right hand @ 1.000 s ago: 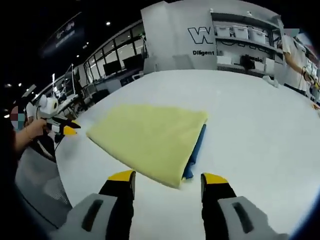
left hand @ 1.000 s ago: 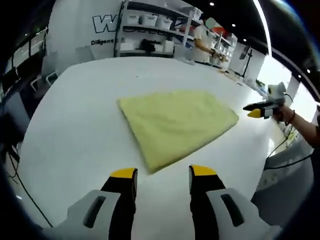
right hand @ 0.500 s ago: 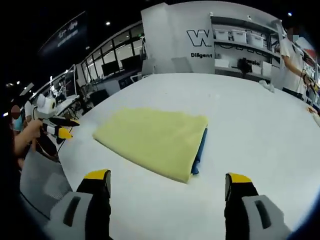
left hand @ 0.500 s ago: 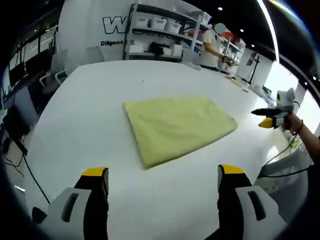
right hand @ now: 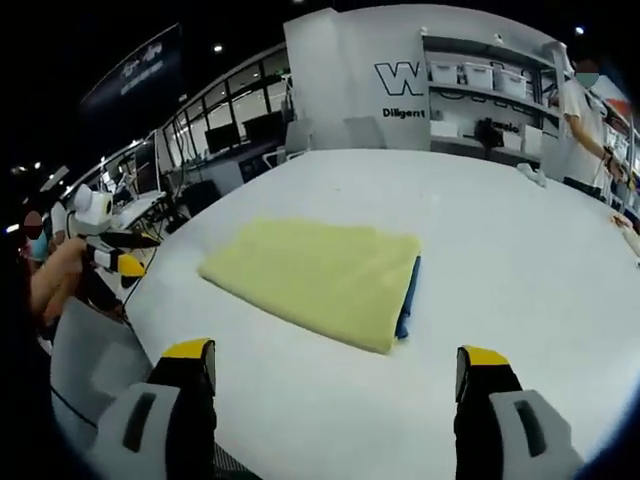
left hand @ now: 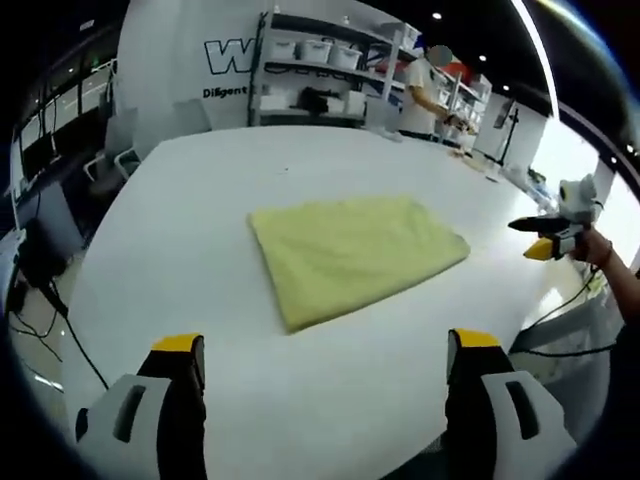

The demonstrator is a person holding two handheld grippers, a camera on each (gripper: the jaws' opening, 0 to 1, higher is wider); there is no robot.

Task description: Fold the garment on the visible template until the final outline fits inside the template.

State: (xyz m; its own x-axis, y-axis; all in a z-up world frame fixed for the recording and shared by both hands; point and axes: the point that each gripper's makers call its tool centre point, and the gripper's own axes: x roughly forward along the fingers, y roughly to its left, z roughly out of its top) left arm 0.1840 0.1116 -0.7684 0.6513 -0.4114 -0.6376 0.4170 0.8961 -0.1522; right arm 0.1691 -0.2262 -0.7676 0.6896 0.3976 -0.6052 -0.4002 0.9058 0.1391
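Observation:
A folded yellow garment (left hand: pixel 350 255) lies flat on the white table (left hand: pixel 200 210), a little way ahead of my left gripper (left hand: pixel 327 345), whose jaws stand wide apart with nothing between them. In the right gripper view the same garment (right hand: pixel 320 275) covers a blue template (right hand: pixel 408 290), of which only a thin strip shows along the garment's right edge. My right gripper (right hand: pixel 336 352) is open and holds nothing, back from the garment's near edge. Each gripper appears in the other's view, held in a hand off the table's edge: the right gripper (left hand: pixel 545 238) and the left gripper (right hand: pixel 118 258).
Shelves with white bins (left hand: pixel 320 70) and a standing person (left hand: pixel 420 90) are beyond the table's far side. Chairs (left hand: pixel 115 140) stand at the left edge, and cables (left hand: pixel 45 320) hang there. A person's arm (right hand: pixel 50 280) is at the table's edge.
Both grippers' jaws have spread from a narrow gap to a wide one. Both cameras have drawn back, so the garment sits farther off. The garment itself has not moved.

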